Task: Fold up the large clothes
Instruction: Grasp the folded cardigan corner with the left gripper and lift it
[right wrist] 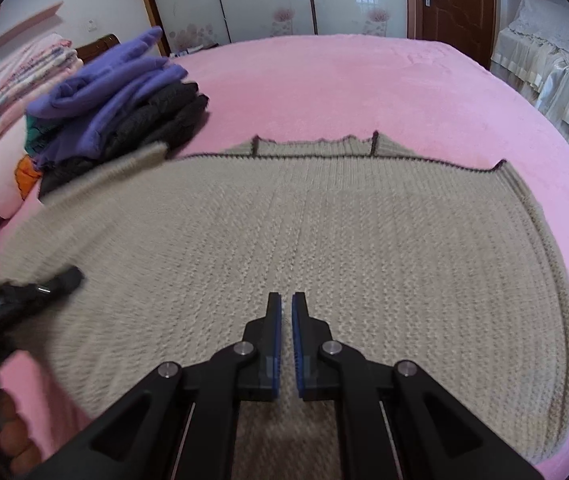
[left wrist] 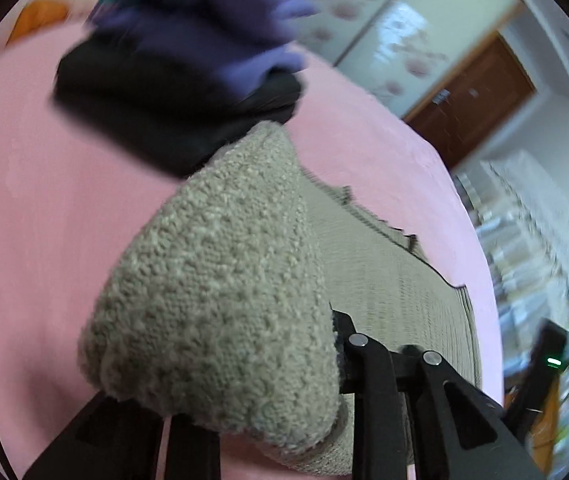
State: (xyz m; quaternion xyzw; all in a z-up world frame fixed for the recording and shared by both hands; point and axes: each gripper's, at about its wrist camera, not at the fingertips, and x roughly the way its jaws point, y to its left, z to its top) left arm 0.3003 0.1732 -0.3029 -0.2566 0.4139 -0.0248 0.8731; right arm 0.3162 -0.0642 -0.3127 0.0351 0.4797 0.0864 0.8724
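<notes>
A large beige knit sweater [right wrist: 304,232] lies spread flat on the pink bed [right wrist: 364,88]. My right gripper [right wrist: 286,308] hovers just above its near middle, blue pads almost together with a thin gap, holding nothing. My left gripper [right wrist: 60,280] comes in from the left edge of the sweater, blurred. In the left wrist view a thick fold of the sweater [left wrist: 220,280] bulges out between the black fingers [left wrist: 368,360] and hides the fingertips; the gripper is shut on it and lifts it off the bed.
A stack of folded clothes, purple [right wrist: 116,88] over black [right wrist: 164,120], sits at the far left of the bed, touching the sweater's sleeve. Pillows [right wrist: 0,120] lie at the left edge. A brown door [right wrist: 452,8] and a draped cabinet [right wrist: 544,72] stand beyond the bed.
</notes>
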